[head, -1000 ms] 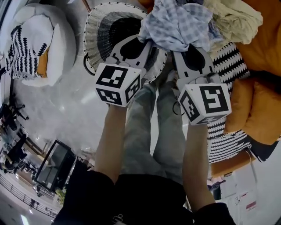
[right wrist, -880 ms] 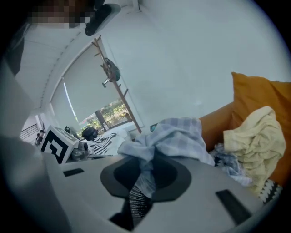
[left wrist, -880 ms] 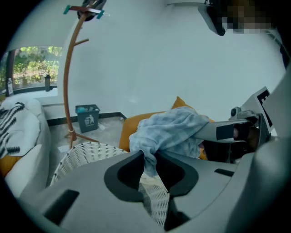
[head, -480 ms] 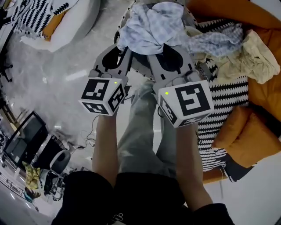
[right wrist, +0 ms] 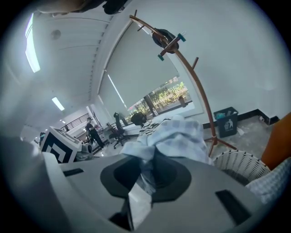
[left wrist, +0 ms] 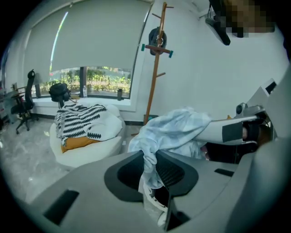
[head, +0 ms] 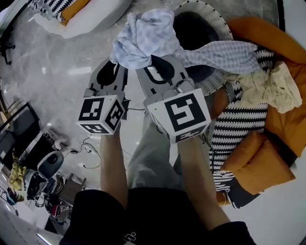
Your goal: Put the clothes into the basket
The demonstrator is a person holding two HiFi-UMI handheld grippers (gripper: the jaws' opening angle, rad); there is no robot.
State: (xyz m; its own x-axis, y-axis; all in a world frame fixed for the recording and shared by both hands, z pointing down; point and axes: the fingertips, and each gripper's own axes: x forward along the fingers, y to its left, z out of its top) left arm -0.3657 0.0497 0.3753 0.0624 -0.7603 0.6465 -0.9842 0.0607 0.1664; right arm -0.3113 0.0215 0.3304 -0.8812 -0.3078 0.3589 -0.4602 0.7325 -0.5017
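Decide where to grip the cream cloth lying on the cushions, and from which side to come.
I would pinch a raised fold near the middle of the cream cloth, coming from above. It lies crumpled on the striped cushion and orange cushion, so its folds stand up, while the cushions block any approach from below.

The cloth at top centre is pale blue with a fine white check. The basket at the top edge is white weave flecked with black, dark inside. The left gripper and right gripper are grey, their cubes white with black square markers. At right lie an orange cushion, a black-and-white zigzag throw and a cream garment. The floor is grey marble.
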